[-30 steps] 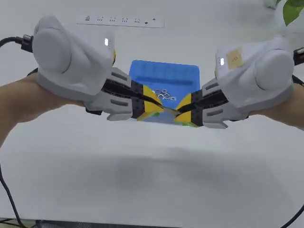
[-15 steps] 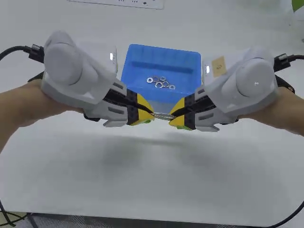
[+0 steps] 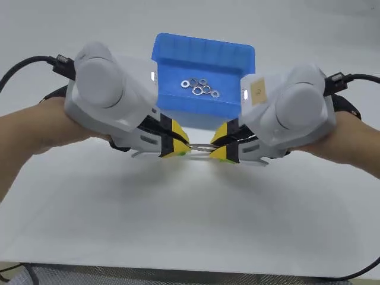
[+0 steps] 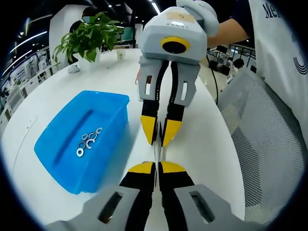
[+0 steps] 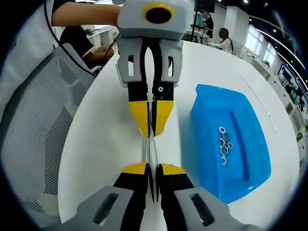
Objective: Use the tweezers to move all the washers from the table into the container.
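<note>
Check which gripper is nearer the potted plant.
Right. In the left gripper view the potted plant stands past the right gripper, up and left of it; the left gripper faces both from farther back, the tweezers held between the two.

Blue container (image 3: 202,47), silver washers (image 3: 199,88) and tweezers (image 3: 200,147), white table (image 3: 190,219); left gripper (image 3: 181,148) and right gripper (image 3: 218,151) grey, jaws black tipped yellow

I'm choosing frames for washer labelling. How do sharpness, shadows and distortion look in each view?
Head view: sharp, evenly lit; washers crisp in the container, a soft shadow on the table. Left gripper view: fisheye bends the table edge; washers small but distinct. Right gripper view: same bending; the tweezers read as a thin line.
</note>
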Available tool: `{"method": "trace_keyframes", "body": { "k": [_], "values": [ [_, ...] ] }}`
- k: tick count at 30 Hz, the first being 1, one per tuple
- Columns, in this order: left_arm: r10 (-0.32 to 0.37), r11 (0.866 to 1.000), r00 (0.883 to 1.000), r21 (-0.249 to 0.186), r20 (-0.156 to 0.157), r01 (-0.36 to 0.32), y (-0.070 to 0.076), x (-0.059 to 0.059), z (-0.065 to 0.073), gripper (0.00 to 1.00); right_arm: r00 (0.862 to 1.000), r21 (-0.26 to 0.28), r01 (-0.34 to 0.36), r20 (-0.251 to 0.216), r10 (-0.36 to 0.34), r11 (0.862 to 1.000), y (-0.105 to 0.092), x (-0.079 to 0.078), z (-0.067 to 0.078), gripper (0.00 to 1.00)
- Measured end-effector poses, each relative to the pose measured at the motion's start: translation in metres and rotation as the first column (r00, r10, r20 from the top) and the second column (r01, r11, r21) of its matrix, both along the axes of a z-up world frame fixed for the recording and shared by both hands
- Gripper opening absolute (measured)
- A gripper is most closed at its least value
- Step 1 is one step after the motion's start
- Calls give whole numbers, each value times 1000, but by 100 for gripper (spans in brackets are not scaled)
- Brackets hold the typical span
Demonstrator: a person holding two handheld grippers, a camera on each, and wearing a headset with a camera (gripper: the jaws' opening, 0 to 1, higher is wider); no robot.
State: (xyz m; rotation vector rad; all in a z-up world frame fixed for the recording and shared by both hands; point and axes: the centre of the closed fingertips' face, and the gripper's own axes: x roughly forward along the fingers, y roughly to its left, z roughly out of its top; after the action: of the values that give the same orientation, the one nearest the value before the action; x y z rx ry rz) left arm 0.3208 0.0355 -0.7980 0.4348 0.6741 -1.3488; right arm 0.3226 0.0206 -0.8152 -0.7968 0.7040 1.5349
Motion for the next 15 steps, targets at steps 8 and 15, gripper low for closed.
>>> {"method": "trace_keyframes", "body": {
  "k": [8, 15],
  "values": [
    [21, 998, 1000, 60, 5, -21, 3, -1, -7, 7, 1000, -10, 2, 10, -2, 1000, 2, 1, -2, 11],
    [18, 993, 1000, 113, 12, -19, 1, -7, -12, 7, 1000, -15, 9, 13, -9, 1000, 2, -1, -1, 13]
  ]
}}
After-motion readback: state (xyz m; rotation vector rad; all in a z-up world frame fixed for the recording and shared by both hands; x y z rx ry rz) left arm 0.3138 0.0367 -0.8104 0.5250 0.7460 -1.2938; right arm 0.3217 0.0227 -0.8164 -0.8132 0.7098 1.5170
